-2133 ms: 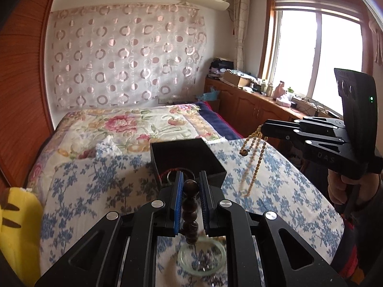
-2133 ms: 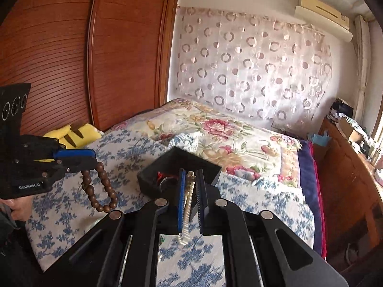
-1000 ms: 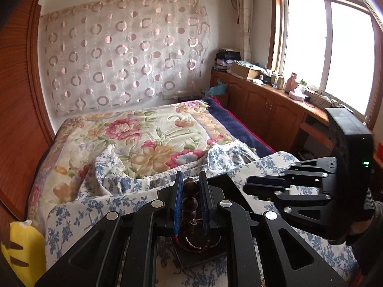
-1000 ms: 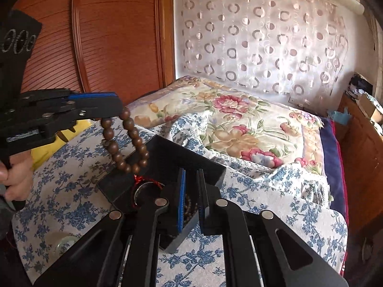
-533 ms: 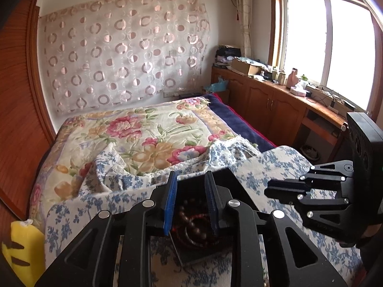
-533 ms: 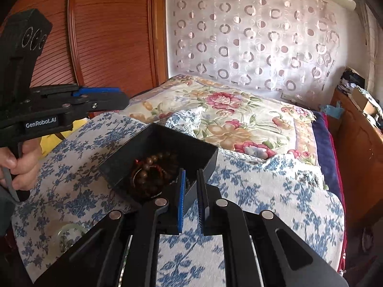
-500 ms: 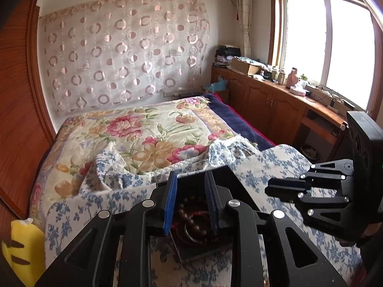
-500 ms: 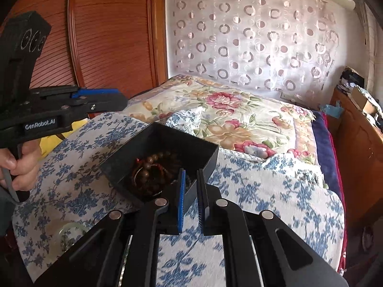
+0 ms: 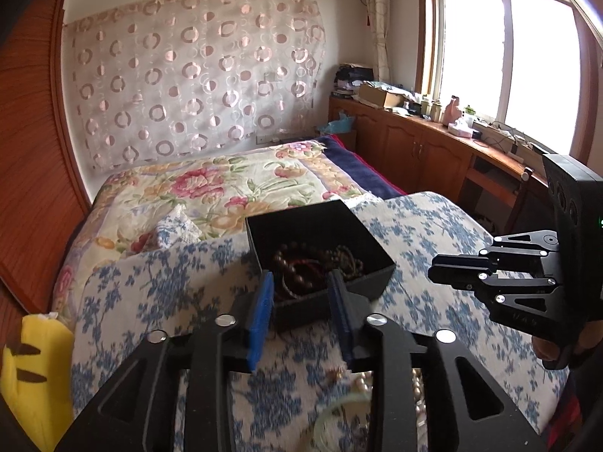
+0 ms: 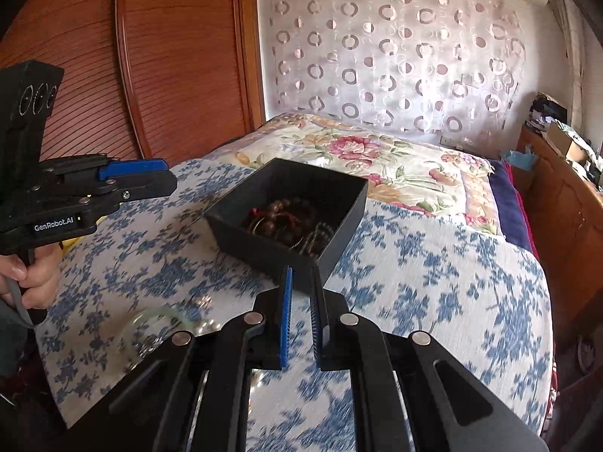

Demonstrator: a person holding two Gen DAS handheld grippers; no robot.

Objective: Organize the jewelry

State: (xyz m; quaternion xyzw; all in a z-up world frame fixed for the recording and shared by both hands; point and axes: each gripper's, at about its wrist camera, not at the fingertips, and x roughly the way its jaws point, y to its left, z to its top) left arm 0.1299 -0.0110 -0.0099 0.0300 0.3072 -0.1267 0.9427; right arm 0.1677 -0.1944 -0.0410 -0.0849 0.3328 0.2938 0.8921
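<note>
A black open box [image 9: 373, 280] [image 10: 339, 203] sits on the blue-flowered cloth and holds dark wooden bead bracelets [image 9: 297, 263] [image 10: 286, 220] and a paler bead string [image 9: 348, 258]. My left gripper [image 9: 299, 290] is open and empty, just short of the box's near wall. My right gripper [image 10: 300, 282] is slightly open and empty, close to the box's near corner. A pale green bangle [image 10: 147, 320] [image 9: 339, 410] and a pearl string [image 9: 414, 388] lie on the cloth near me.
The blue-flowered cloth [image 10: 433, 282] covers the near bed, with a floral quilt [image 9: 226, 184] behind. A yellow plush toy [image 9: 34, 358] lies at left. Wooden cabinets [image 9: 414, 150] run under the window at right, a wooden wardrobe [image 10: 132, 56] at left.
Both grippers let their bead strings into the box and now hold nothing. Both have drawn back from the box. The left jaws have opened wider.
</note>
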